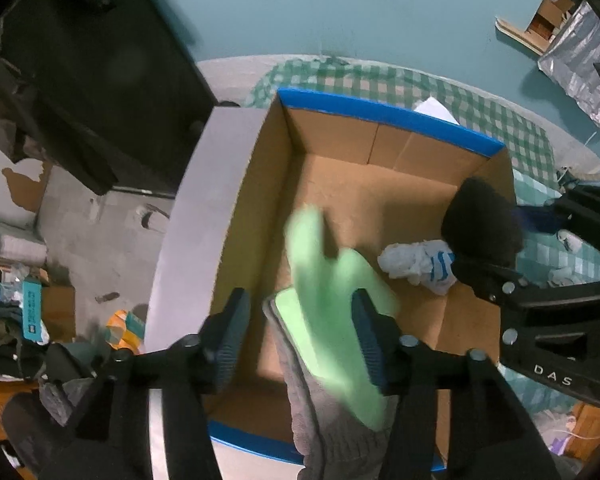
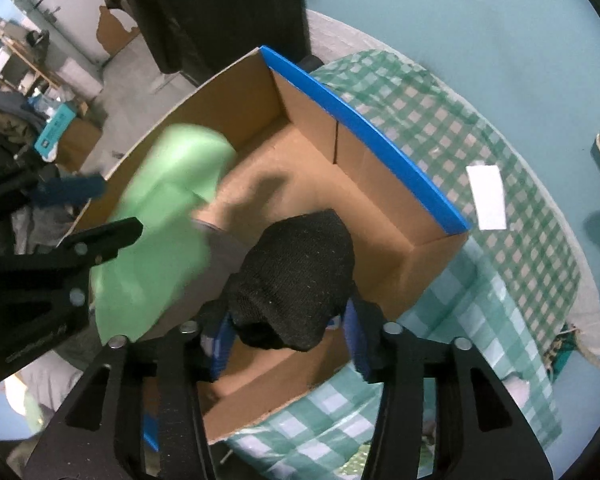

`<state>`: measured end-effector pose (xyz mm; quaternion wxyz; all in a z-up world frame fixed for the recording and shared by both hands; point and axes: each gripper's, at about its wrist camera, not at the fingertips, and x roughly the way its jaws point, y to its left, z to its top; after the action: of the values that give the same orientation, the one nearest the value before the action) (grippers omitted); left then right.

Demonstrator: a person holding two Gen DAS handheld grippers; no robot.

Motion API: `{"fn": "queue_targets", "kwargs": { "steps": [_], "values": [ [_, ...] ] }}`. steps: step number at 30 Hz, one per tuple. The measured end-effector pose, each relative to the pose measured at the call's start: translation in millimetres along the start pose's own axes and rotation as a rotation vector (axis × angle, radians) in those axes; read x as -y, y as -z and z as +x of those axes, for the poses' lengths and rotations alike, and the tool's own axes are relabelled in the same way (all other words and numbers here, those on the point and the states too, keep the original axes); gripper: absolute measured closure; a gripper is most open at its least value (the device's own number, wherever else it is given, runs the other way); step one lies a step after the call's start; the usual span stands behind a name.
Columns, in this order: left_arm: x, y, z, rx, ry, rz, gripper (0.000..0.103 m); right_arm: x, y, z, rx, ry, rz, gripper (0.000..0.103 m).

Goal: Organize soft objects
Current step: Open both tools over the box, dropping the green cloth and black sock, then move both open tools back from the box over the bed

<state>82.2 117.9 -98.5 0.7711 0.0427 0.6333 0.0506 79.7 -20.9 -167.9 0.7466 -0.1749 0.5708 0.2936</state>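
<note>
A cardboard box (image 1: 364,148) with blue edges sits on a green checked cloth; it also shows in the right wrist view (image 2: 372,200). My left gripper (image 1: 300,332) is open over the box, and a green and grey cloth (image 1: 324,300) lies blurred between its fingers and drapes into the box. The cloth shows in the right wrist view (image 2: 160,220) too. My right gripper (image 2: 288,336) is open, with a black knitted item (image 2: 296,276) resting between its fingers over the box; it also shows in the left wrist view (image 1: 480,216). A white and blue cloth (image 1: 420,264) lies on the box floor.
A white paper (image 2: 486,196) lies on the green checked cloth (image 2: 500,280) beyond the box. A dark cabinet (image 1: 92,80) stands left of the table. Clutter covers the floor (image 1: 28,312) at the left. A teal wall is behind.
</note>
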Motion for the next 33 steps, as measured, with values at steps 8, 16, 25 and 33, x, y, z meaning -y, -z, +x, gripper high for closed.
{"fn": "queue_targets", "kwargs": {
  "steps": [8, 16, 25, 33],
  "values": [
    [3.1, 4.0, -5.6, -0.007, -0.004, -0.002, 0.042, 5.9, 3.2, -15.9, 0.048, 0.015, 0.004, 0.034],
    [14.1, 4.2, -17.4, 0.013, 0.004, 0.007, 0.042, 16.7, 11.8, -30.6, 0.064, 0.019, 0.017, 0.033],
    [34.8, 10.9, -37.8, 0.045, 0.013, 0.032, 0.042, 30.9, 32.3, -46.7, 0.078, 0.032, 0.025, 0.033],
    [57.9, 16.6, -53.4, 0.068, 0.01, 0.075, 0.042, 47.0, 55.6, -60.5, 0.08, 0.043, 0.044, 0.033]
  ]
}}
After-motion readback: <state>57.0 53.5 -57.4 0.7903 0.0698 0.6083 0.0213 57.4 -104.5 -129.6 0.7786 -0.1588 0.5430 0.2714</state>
